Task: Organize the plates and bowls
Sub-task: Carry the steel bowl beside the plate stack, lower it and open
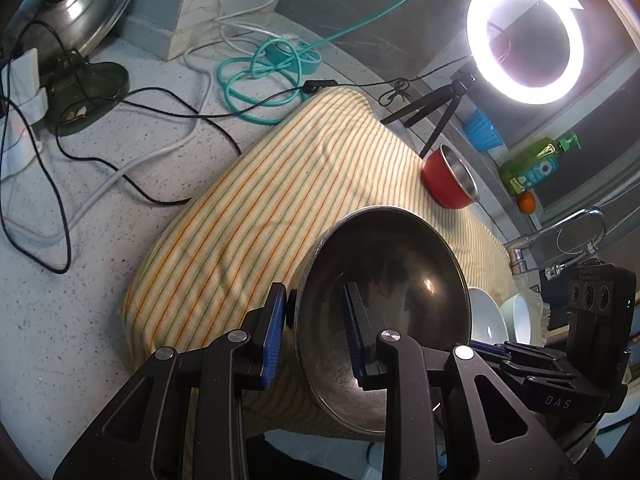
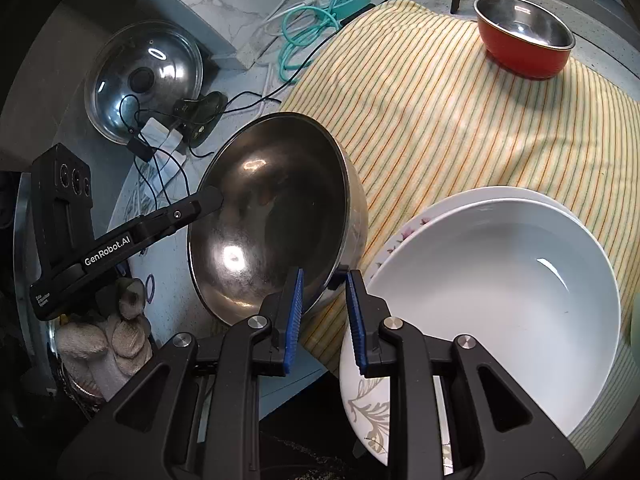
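Observation:
A large steel bowl is held tilted over the near edge of the striped cloth. My left gripper is shut on its rim, one blue pad inside and one outside. On the opposite side my right gripper is shut on the same rim. The left gripper's finger shows reaching into the bowl. A white bowl sits on a floral plate just right of my right gripper. A red bowl with a steel inside stands at the cloth's far end.
A steel pot lid leans at the back left beside chargers and black cables. Teal cable coils lie behind the cloth. A ring light on a tripod, a blue cup, a green soap bottle and a faucet line the right side.

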Demonstrator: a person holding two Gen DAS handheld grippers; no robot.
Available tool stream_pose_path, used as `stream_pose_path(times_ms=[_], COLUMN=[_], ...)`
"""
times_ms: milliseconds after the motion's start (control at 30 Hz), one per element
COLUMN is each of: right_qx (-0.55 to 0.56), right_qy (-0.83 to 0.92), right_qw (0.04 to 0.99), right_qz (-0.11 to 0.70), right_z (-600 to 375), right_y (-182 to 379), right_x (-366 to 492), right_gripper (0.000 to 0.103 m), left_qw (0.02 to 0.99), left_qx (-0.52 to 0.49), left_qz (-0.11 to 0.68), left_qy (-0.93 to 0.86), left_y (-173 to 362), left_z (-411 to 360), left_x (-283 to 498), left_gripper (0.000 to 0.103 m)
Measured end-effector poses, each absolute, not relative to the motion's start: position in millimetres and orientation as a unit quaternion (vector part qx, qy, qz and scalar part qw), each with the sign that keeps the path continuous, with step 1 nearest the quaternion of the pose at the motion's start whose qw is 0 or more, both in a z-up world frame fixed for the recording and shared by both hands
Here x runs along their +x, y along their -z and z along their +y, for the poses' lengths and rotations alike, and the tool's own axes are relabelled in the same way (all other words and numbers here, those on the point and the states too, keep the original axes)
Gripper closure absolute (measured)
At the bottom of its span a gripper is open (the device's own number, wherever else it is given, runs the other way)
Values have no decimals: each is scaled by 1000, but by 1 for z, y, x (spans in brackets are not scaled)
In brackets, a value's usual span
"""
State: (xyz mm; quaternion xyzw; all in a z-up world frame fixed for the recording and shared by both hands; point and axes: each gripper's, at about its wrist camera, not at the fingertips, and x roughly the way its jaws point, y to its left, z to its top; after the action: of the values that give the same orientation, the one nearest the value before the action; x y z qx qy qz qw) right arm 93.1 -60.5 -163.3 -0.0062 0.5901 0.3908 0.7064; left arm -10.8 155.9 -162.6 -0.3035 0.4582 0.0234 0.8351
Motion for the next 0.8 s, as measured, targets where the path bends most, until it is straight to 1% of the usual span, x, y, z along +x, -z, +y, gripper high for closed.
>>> stream_pose_path(times_ms=[267, 500, 533, 567, 600, 667, 733, 800], right_qx=[-17, -22, -22, -20, -17, -10, -6, -2], right_qy=[-384, -386, -386, -387, -386, -386, -388, -389], right_qw=[706, 713, 715, 717, 721, 729, 735, 740], right_qz=[595, 585, 582, 579, 575, 565, 556, 549], right_z=[-51, -49, -50, -51, -52, -55, -58, -62], right_y=[172, 169, 167, 166, 163, 157, 150, 144], right_x=[96, 100, 101, 101, 102, 104, 107, 110], right_gripper=[80, 79, 77, 70, 57, 44, 42, 41], left_qw=[830, 832, 832, 833, 834, 837, 839, 840], left_qx=[-302, -297, -296, -294, -291, -287, -286, -284], left_qz=[468, 469, 469, 469, 468, 466, 462, 461], left_qy=[-28, -26, -25, -25, -26, -27, -29, -30], left_y=[171, 170, 169, 168, 167, 163, 160, 157], left_z=[157, 157, 157, 157, 157, 158, 160, 161], left_x=[-9, -6, -5, -5, -4, -3, -1, 2], left_gripper=[78, 78, 78, 75, 75, 75, 74, 64])
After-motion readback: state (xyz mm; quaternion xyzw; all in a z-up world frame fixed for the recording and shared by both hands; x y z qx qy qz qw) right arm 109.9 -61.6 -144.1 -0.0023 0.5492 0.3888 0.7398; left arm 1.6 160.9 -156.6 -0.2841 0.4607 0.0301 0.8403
